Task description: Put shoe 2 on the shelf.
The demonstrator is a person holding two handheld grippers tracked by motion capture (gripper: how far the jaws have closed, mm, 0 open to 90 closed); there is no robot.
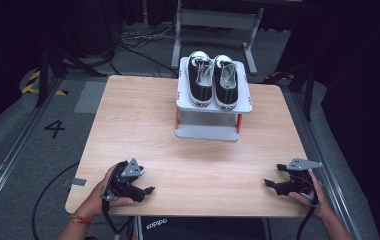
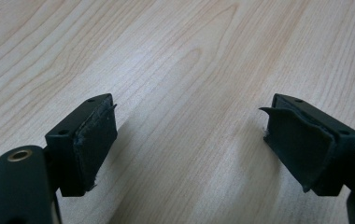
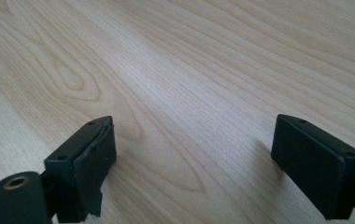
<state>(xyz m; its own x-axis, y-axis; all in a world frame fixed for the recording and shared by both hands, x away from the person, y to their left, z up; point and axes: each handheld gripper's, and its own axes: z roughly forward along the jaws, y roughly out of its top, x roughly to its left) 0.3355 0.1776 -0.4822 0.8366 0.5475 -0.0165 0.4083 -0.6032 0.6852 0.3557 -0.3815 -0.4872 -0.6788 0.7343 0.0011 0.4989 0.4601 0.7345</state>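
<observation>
Left tool (image 1: pixel 145 191) low on table (image 1: pixel 143 125) near edge, gaping, empty; right tool (image 1: pixel 273 176) likewise, jaws apart, empty.

table (image 1: pixel 143 130): matt pale wood grain | tongs (image 2: pixel 192 144) pads (image 2: pixel 94 140): matt black rubber

Light wood-grain table (image 1: pixel 143 125), square top with rounded corners. Near its far edge, right of centre, stands a small grey shelf (image 1: pixel 213 131) on orange posts, its base directly on the wood. Left gripper (image 1: pixel 145 190) and right gripper (image 1: pixel 273 176) sit low at the near corners, well apart.
</observation>
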